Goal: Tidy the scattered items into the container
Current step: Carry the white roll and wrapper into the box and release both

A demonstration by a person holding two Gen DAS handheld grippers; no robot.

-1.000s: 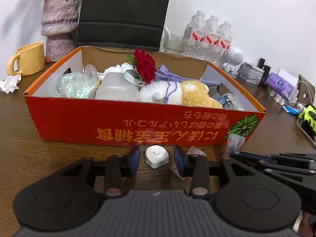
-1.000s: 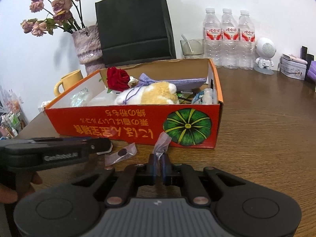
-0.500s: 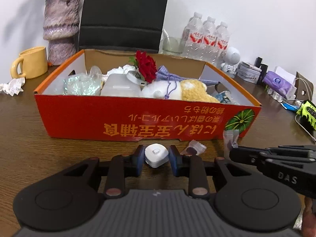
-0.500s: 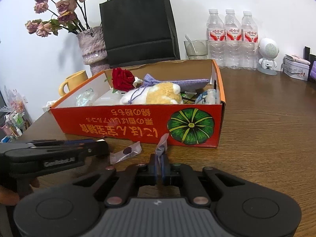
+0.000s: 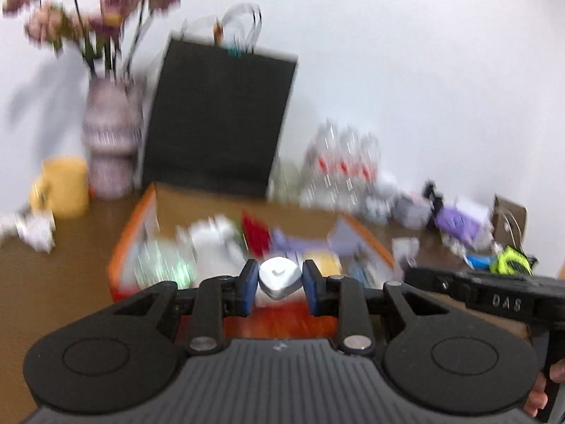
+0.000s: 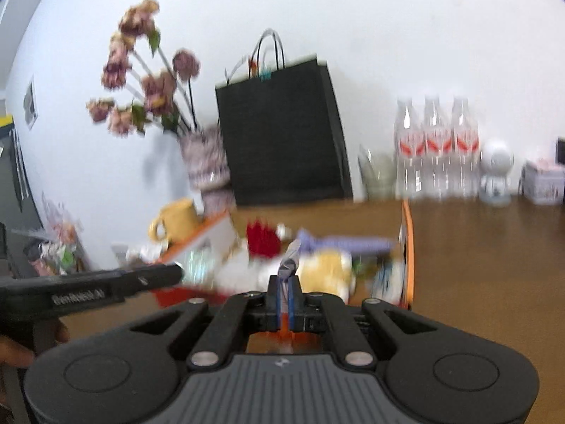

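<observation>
My left gripper (image 5: 279,284) is shut on a small white rounded-triangle gadget (image 5: 280,277) and holds it up above the near wall of the orange cardboard box (image 5: 130,240). My right gripper (image 6: 285,296) is shut on a small clear plastic packet (image 6: 289,263) and holds it up over the same box (image 6: 408,247). The box holds a red rose, a plush toy, a purple pouch and wrapped items, all blurred. Each gripper shows at the edge of the other's view.
Behind the box stand a black paper bag (image 5: 219,120), a vase of dried flowers (image 5: 111,145), a yellow mug (image 5: 61,187) and three water bottles (image 6: 438,148). Small clutter lies at the right of the brown table (image 6: 487,254). A crumpled tissue (image 5: 31,229) lies at the left.
My left gripper closed on the white gadget and lifted it off the table. My right gripper rose too, still holding the packet. Both now sit above the box front.
</observation>
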